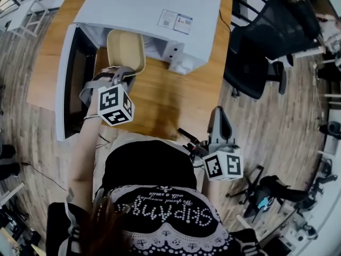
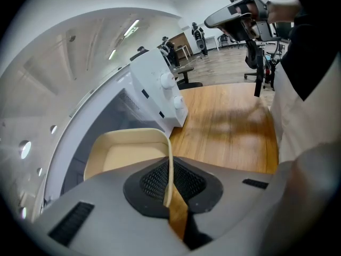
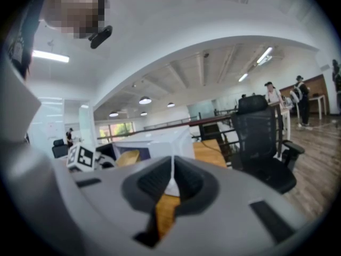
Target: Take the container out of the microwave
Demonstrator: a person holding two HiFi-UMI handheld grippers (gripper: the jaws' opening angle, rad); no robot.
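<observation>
Left hand-held gripper [image 2: 169,191] pinches the cream container [image 1: 126,49] at the microwave [image 1: 149,9] opening; right hand-held gripper [image 3: 171,181] is pressed together.

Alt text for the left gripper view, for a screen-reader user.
The left gripper, its jaws shut on the thin rim, holds a shallow cream plastic container that looks empty. Behind it a white microwave with two knobs stands on a wooden table that runs off to the right.
</observation>
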